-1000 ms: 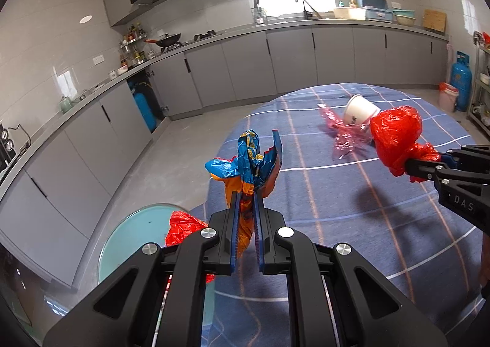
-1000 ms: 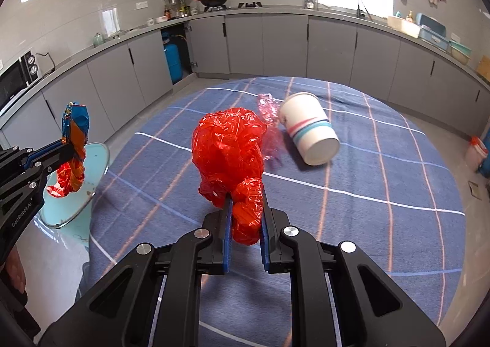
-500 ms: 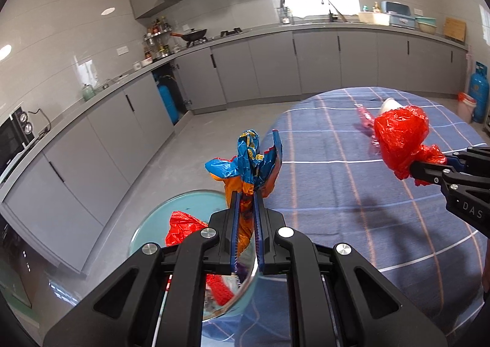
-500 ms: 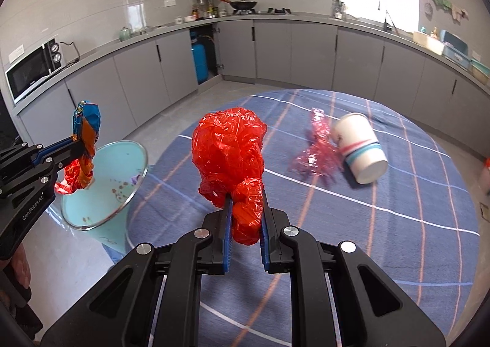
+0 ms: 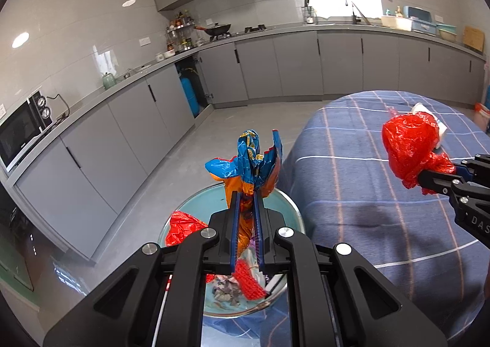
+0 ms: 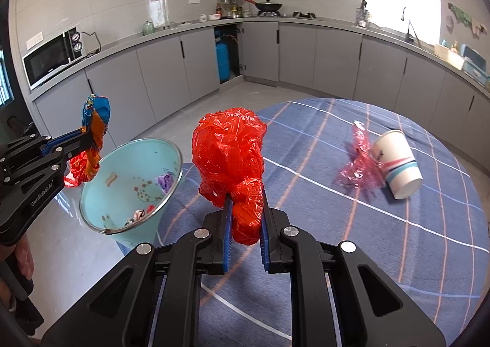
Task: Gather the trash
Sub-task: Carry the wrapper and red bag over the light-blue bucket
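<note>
My left gripper (image 5: 245, 196) is shut on a crumpled blue and orange snack wrapper (image 5: 249, 160) and holds it over the light blue trash bin (image 5: 288, 209), which stands on the floor left of the table and holds some scraps. My right gripper (image 6: 245, 203) is shut on a crumpled red plastic bag (image 6: 228, 147) above the table's left part, to the right of the bin (image 6: 101, 181). The left gripper (image 6: 88, 135) with its wrapper (image 6: 96, 115) shows in the right wrist view beside the bin's rim. The red bag (image 5: 408, 141) also shows in the left wrist view.
A round table with a blue checked cloth (image 6: 367, 239) carries a tipped white paper cup (image 6: 398, 160) and a pink crumpled wrapper (image 6: 359, 160). Grey kitchen cabinets (image 5: 137, 132) run along the walls, with a blue gas cylinder (image 6: 223, 60) in an open bay.
Both grippers have moved left, away from the cup. The left gripper with the wrapper is now over the bin, and the right gripper with the red bag has come near the bin.
</note>
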